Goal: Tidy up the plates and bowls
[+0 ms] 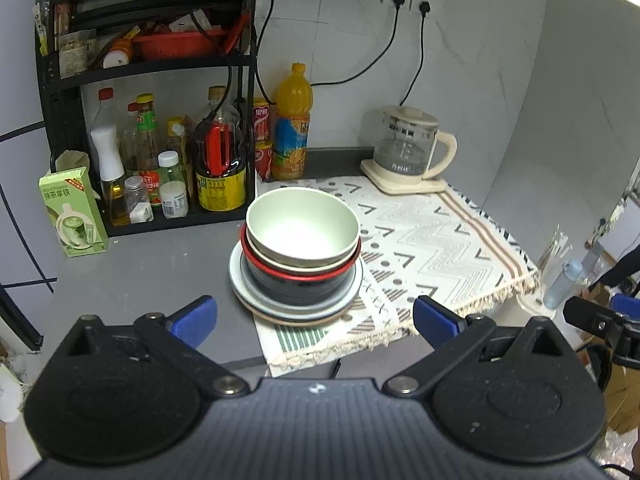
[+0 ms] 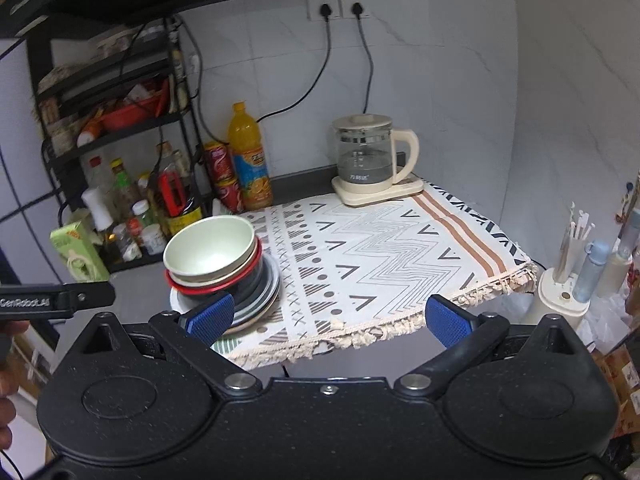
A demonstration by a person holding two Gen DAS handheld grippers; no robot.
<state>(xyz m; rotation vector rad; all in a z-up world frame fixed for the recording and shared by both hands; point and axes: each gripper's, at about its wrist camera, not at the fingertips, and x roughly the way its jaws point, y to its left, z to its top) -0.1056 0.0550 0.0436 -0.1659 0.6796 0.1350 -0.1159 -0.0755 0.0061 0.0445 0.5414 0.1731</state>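
Nearest the lens, the left gripper (image 1: 315,316) is being held with its jaws spread wide and nothing between them; its two blue pads (image 1: 195,320) are being kept apart on either side of the stack, short of touching it. The right gripper (image 2: 329,318) is likewise being held wide and empty, and its left pad (image 2: 212,316) is being seen in front of the lower edge of the plates.

One stack is being shown on the counter (image 1: 152,280). Three bowls are being counted in it: a pale green bowl (image 1: 302,227) nested in a cream bowl (image 1: 264,254), nested in a black bowl with a red rim (image 1: 298,292). Under them plates (image 1: 352,288) are being stacked, at least two; the exact count cannot be told. The stack is being carried half on bare counter and half on the left edge of one patterned cloth (image 1: 432,240).

One glass kettle (image 1: 408,144) is being kept at the cloth's far corner, well apart from the stack. One black rack (image 1: 52,92) of bottles is standing just behind and left of the stack, with one orange juice bottle (image 1: 293,120) beside it. Most of the cloth to the right is being left open up to its fringed front edge (image 2: 400,330).
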